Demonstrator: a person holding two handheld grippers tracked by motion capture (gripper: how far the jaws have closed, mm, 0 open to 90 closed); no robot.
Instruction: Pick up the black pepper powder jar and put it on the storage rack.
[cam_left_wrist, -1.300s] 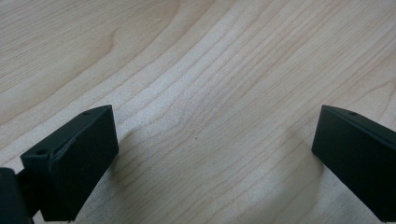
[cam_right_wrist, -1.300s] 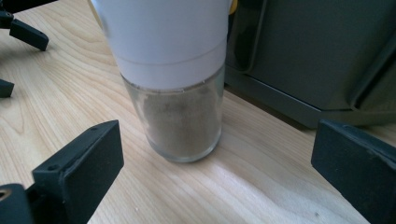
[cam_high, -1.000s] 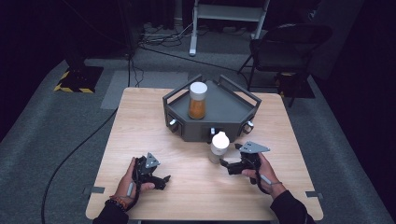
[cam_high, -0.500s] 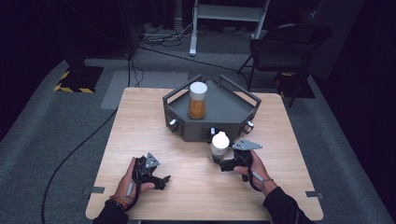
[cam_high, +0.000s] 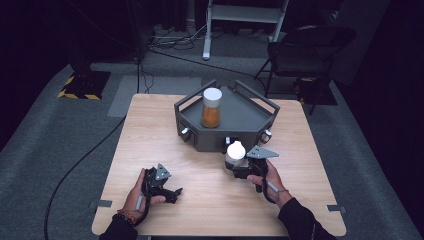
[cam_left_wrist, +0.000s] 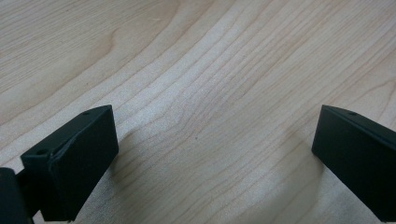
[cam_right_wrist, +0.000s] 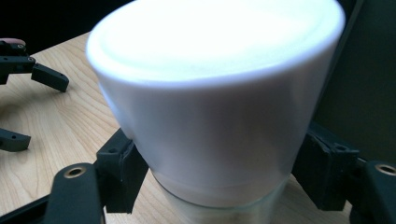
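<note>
Standing on the wooden table (cam_high: 150, 120) just in front of the dark grey tray (cam_high: 235, 122), the white-capped jar (cam_high: 235, 155) is the thing in hand; we see its broad white cap (cam_right_wrist: 210, 88) close up in the right gripper view, with a band of clear glass below it. We find the right gripper (cam_high: 239, 167) set around the jar just under the cap; its jaws have just been closing, and the black pads now press against the jar from either side, so we read it as clamped on the jar. The right hand (cam_high: 267, 177) holds this gripper from the near right, and its grey three-cornered plate (cam_high: 261, 152) lies just beside the jar's cap. Behind the jar, on the tray, we note a second jar with orange contents (cam_high: 211, 110) standing upright, well apart from the first. Farther off, at the near left of the table, the left gripper (cam_high: 176, 192) rests low over bare wood in the left hand (cam_high: 140, 192); in the left gripper view its jaws stand wide apart with only wood grain between them. Beyond the table, on the grey floor, we see a dark chair (cam_high: 305, 50).
</note>
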